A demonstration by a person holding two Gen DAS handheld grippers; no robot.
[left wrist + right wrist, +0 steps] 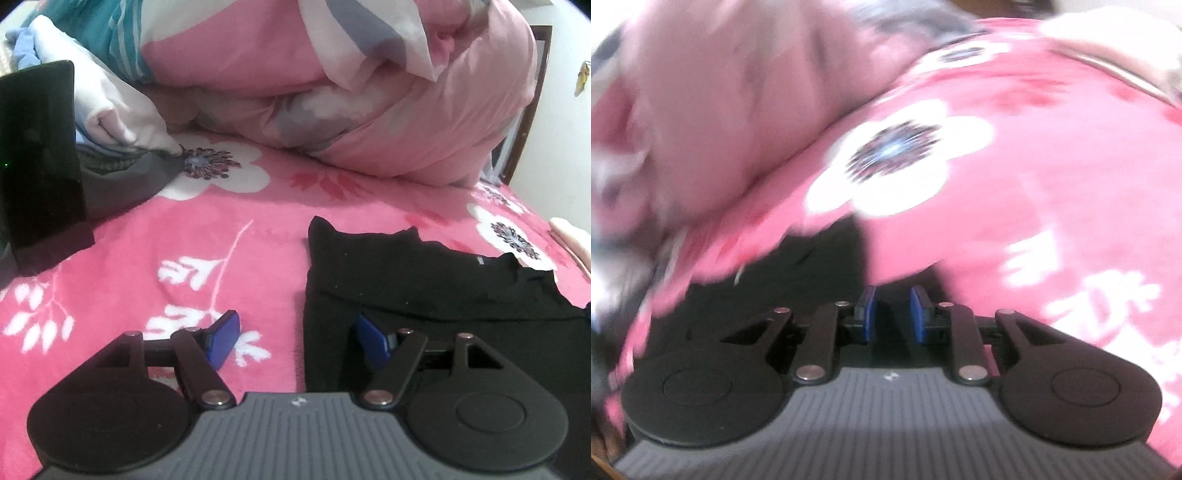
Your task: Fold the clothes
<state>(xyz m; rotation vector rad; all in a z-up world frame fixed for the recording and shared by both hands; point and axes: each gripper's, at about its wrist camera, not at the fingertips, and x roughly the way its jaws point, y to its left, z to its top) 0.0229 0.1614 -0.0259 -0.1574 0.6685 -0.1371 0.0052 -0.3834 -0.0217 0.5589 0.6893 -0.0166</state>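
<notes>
**Bedding and clutter around the work area**

Pink floral blanket [155,236] spread flat across the bed. Bulky pink quilt [388,110] heaped at the far side. Glossy black box [40,162] standing upright at left, beside a pile of pale and teal fabrics [107,74].

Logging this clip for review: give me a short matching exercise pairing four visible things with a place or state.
Things:
1. left gripper
2. right gripper
3. black folded garment
4. glossy black box

Places or states:
A. standing at the left edge of the floral pink blanket
B. jaws wide apart
C. jaws nearly together, a narrow gap left
D. lying flat on the blanket

Pairs: 1-B, 2-C, 3-D, 4-A
</notes>
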